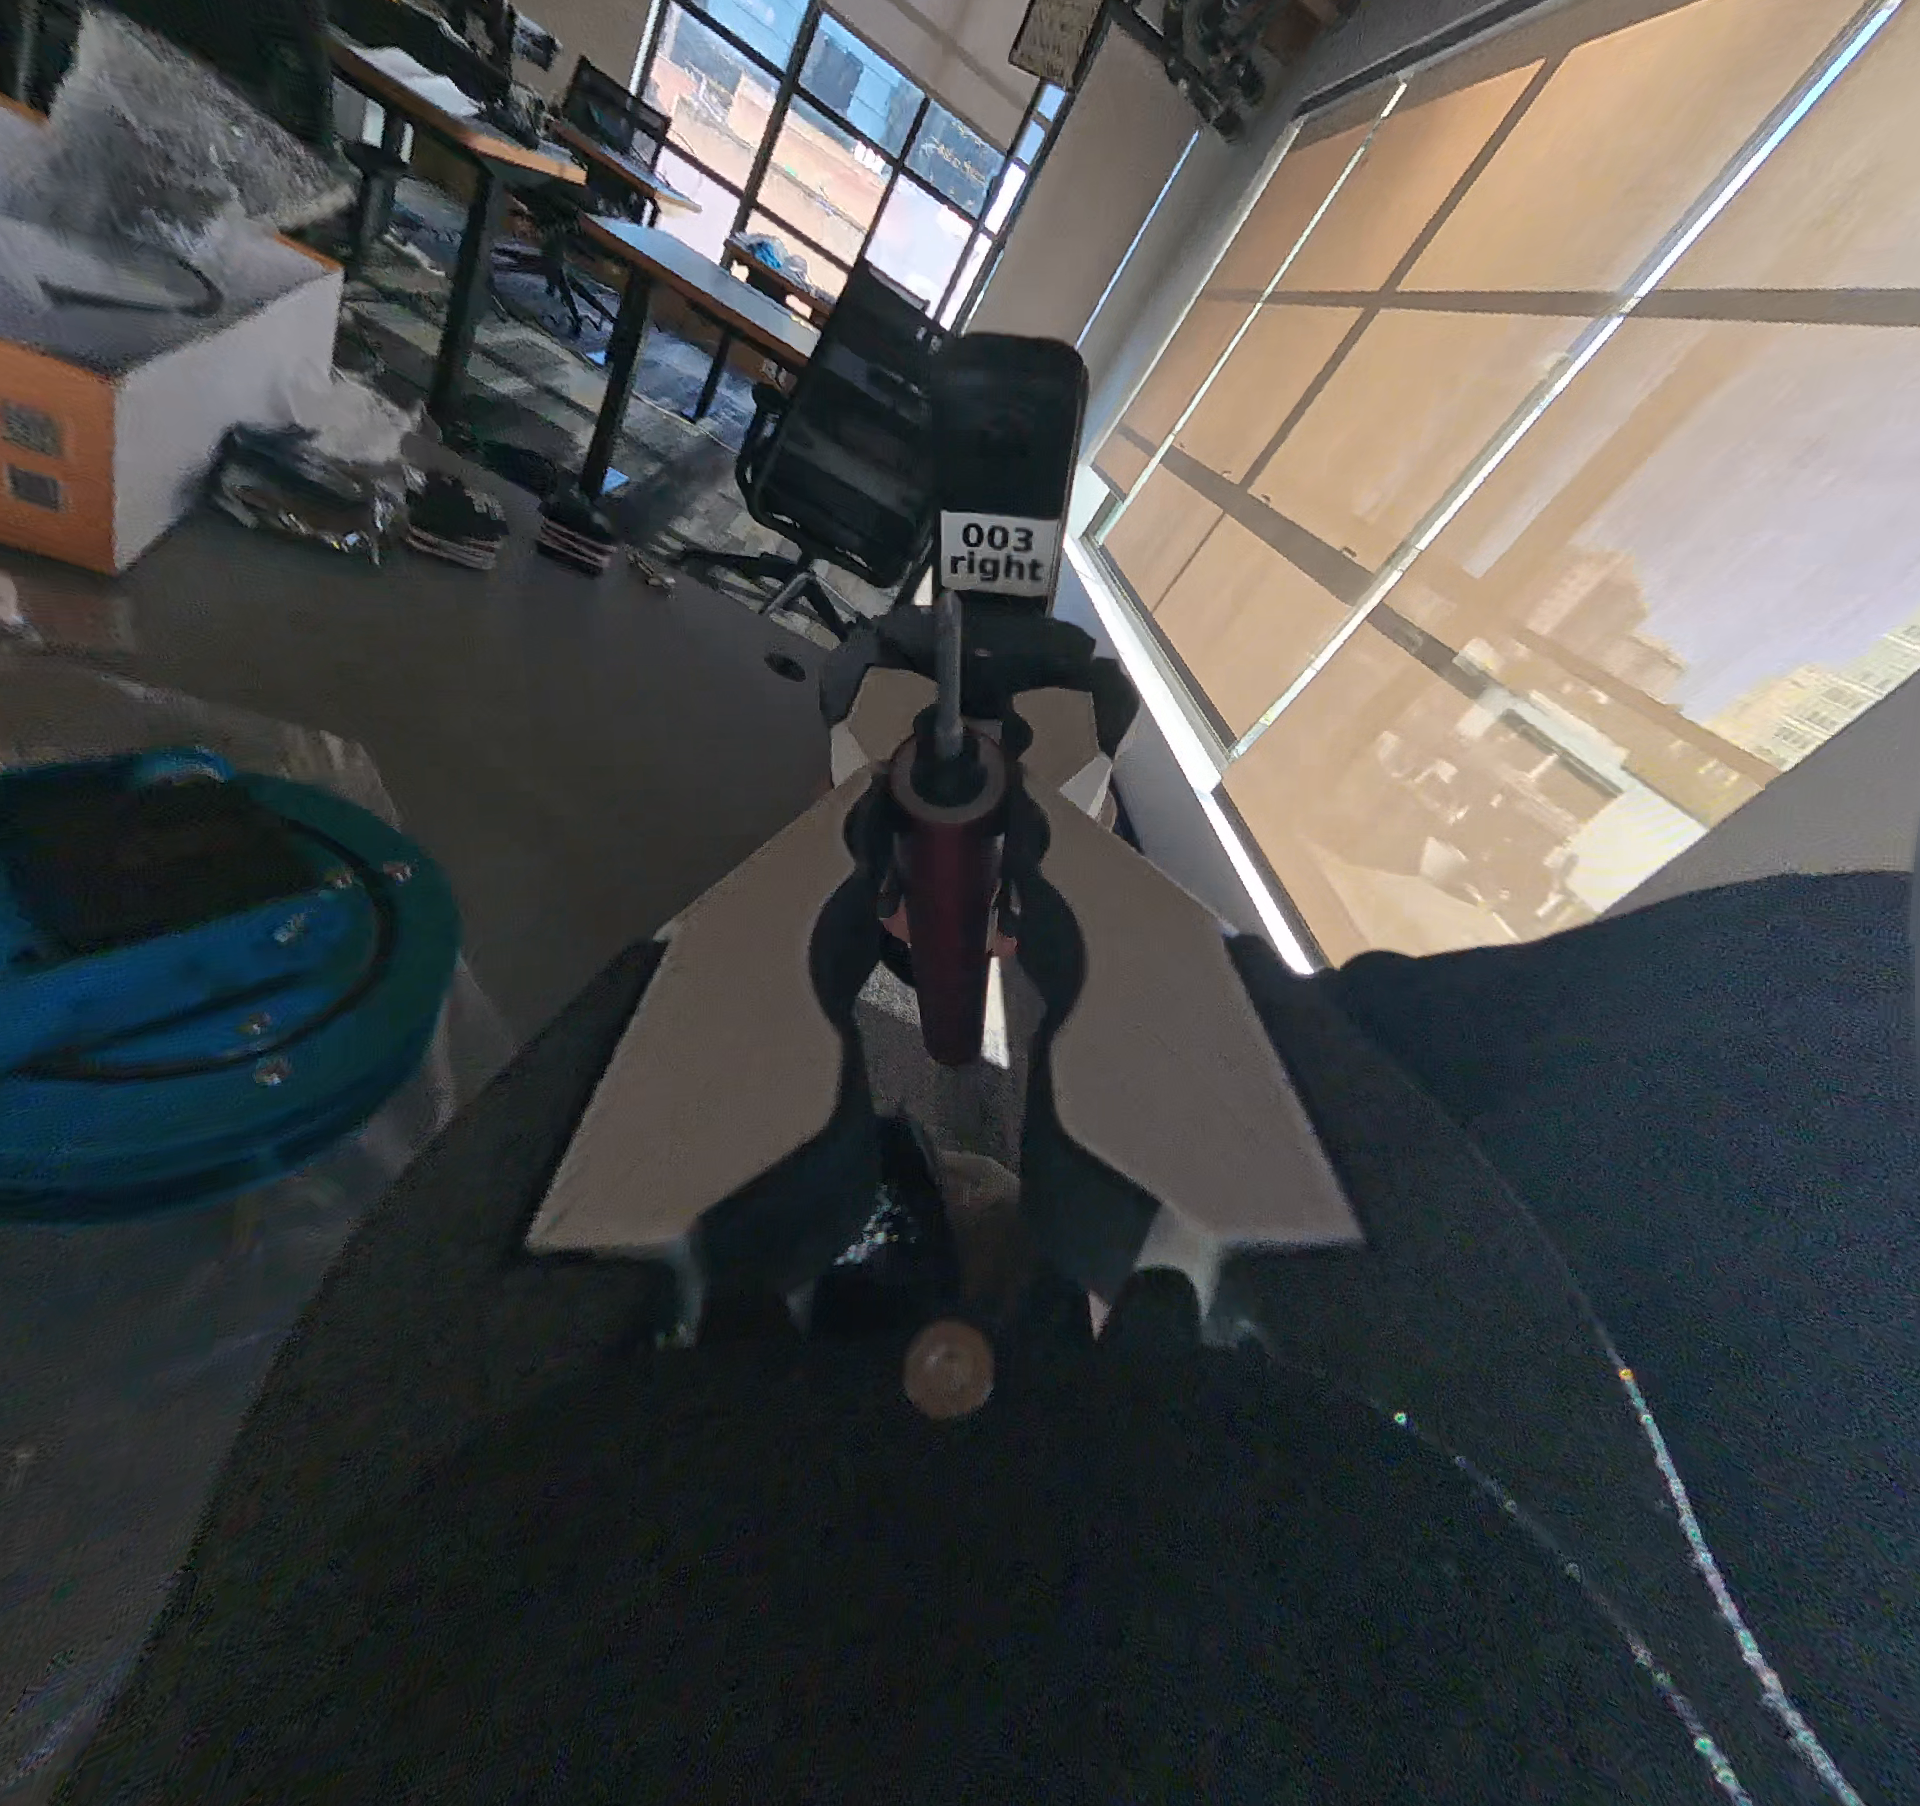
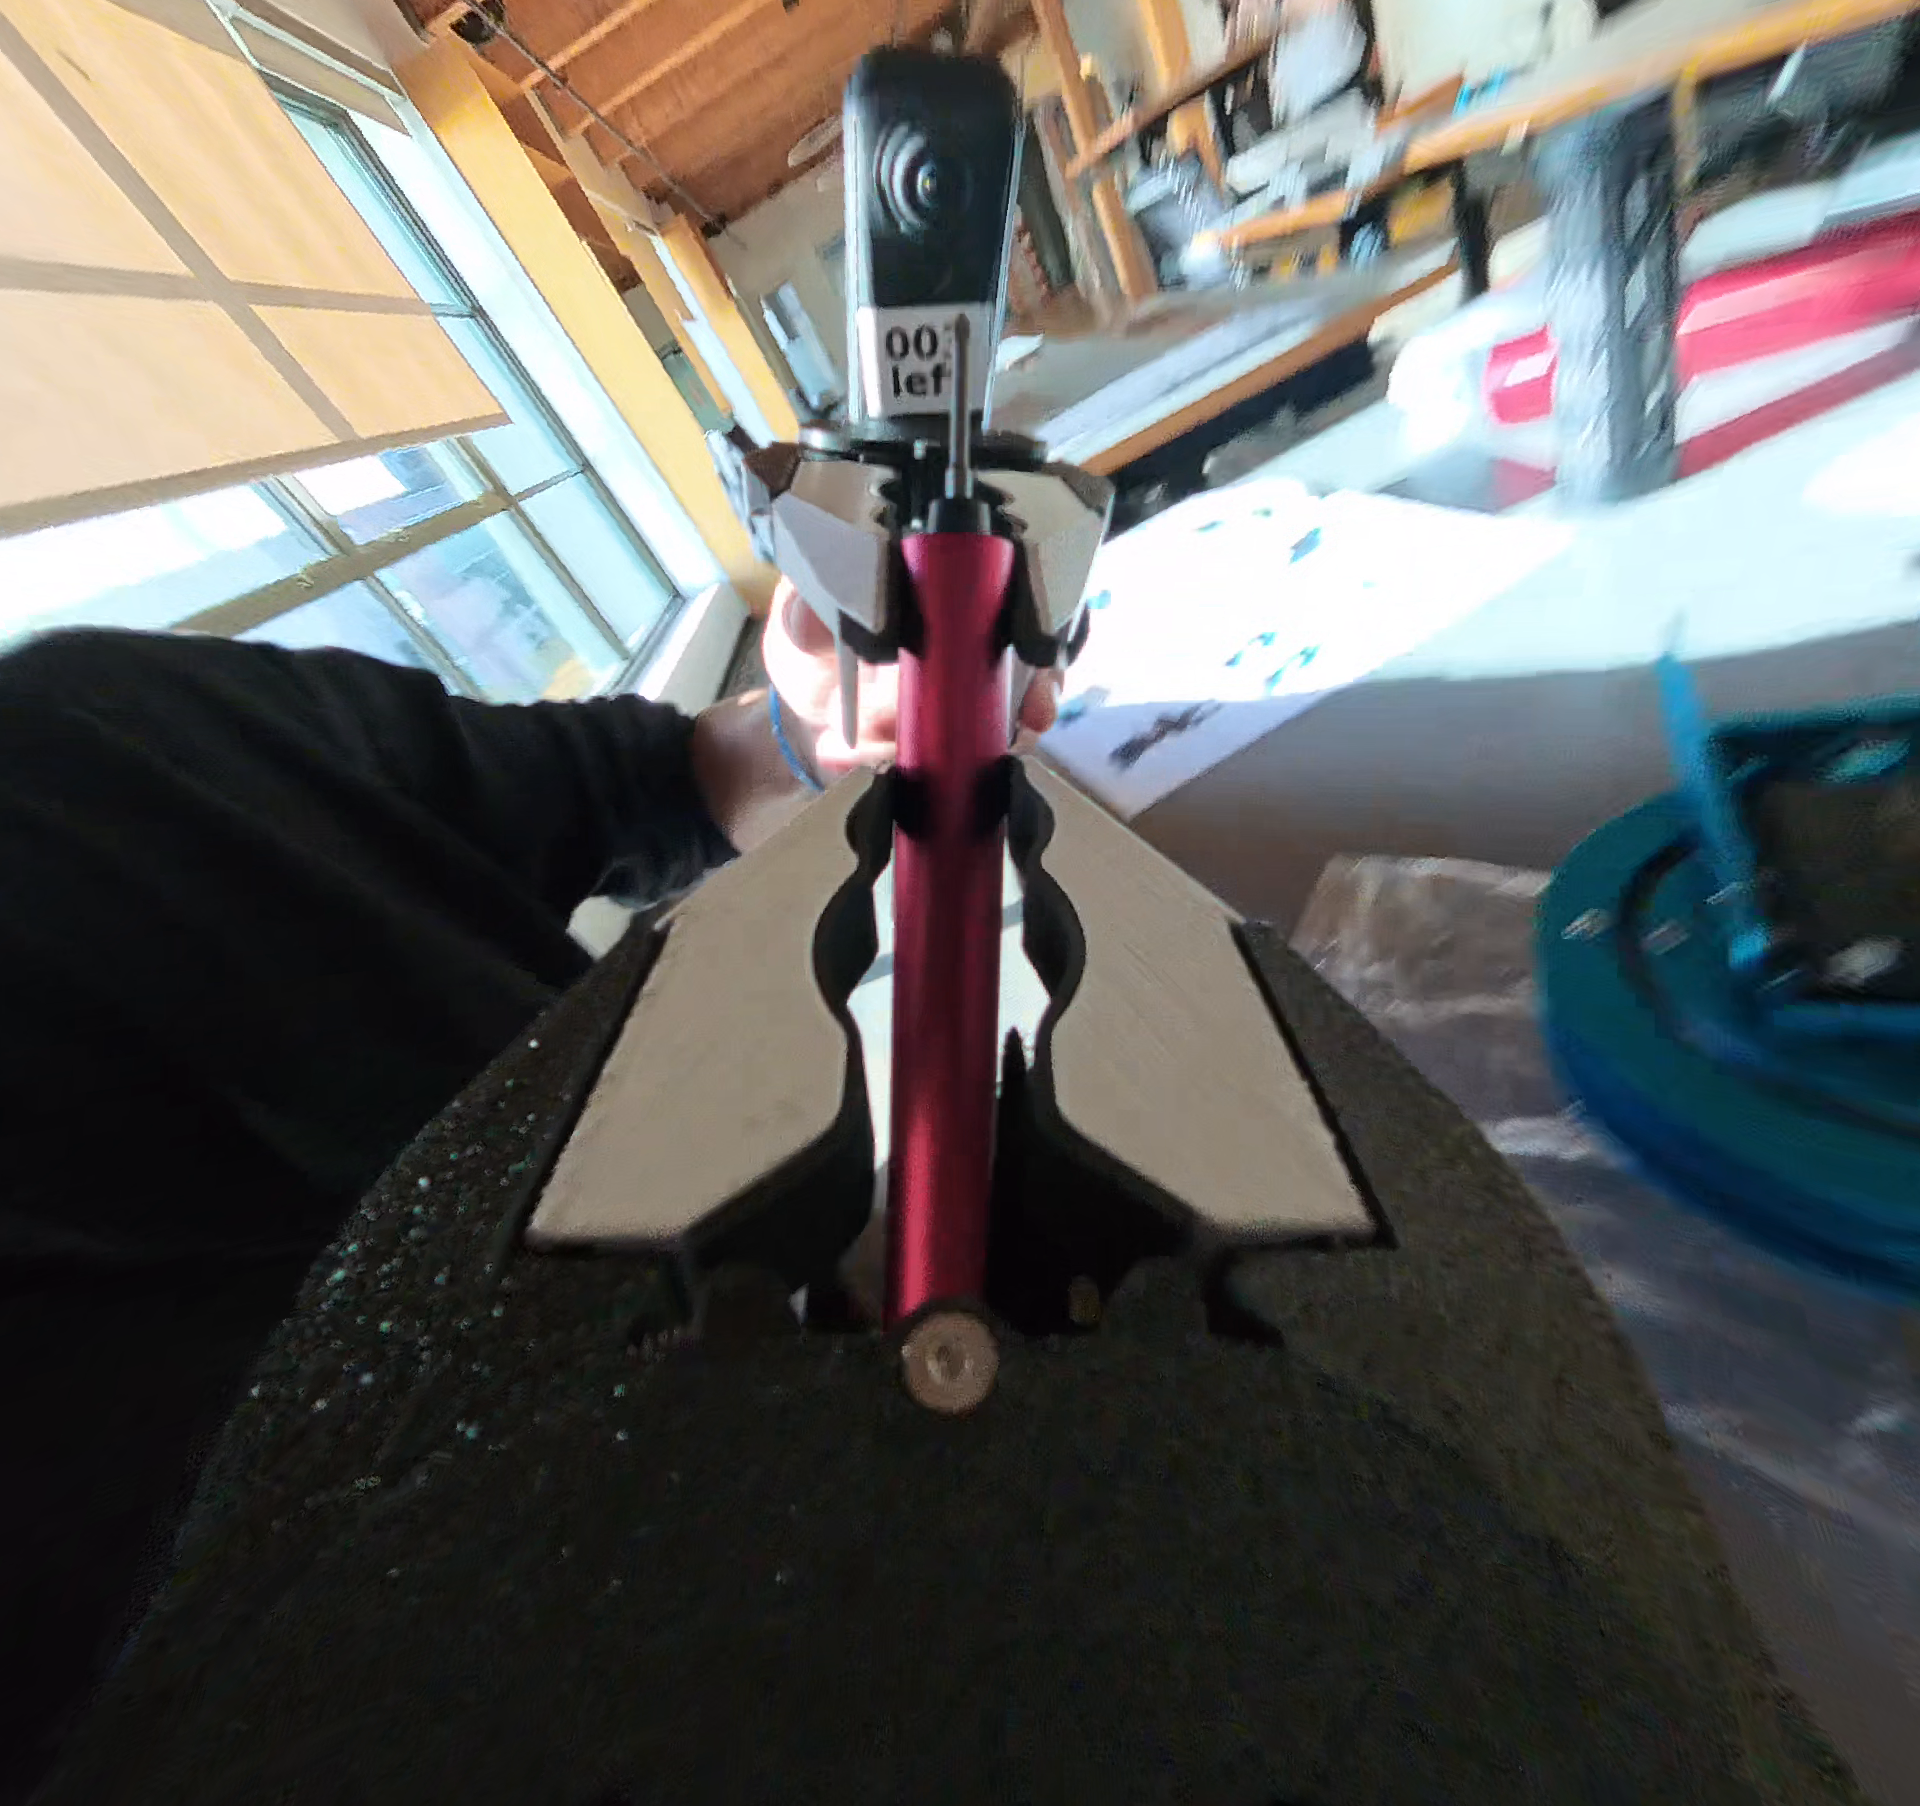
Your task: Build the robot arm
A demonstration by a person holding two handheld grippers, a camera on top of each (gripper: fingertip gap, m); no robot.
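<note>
A red screwdriver (image 1: 948, 925) with a grey bit lies lengthwise between the fingertips of my left gripper (image 1: 948, 821), which is shut on its handle. The bit points away, between the jaws of the facing right gripper (image 1: 977, 707). In the right wrist view my right gripper (image 2: 951, 800) is shut on the same red screwdriver (image 2: 945, 977). Beyond it, the left gripper (image 2: 956, 603) clasps the handle's far end, and a bare hand (image 2: 821, 686) holds that gripper. The two grippers face each other in the air.
A blue round device (image 1: 208, 977) sits on clear plastic on the grey table (image 1: 520, 696); it also shows in the right wrist view (image 2: 1745, 1029). An orange and white box (image 1: 156, 406), a black office chair (image 1: 842, 447) and large windows (image 1: 1507, 406) stand around. My two grippers' fingertips are within a few centimetres of each other.
</note>
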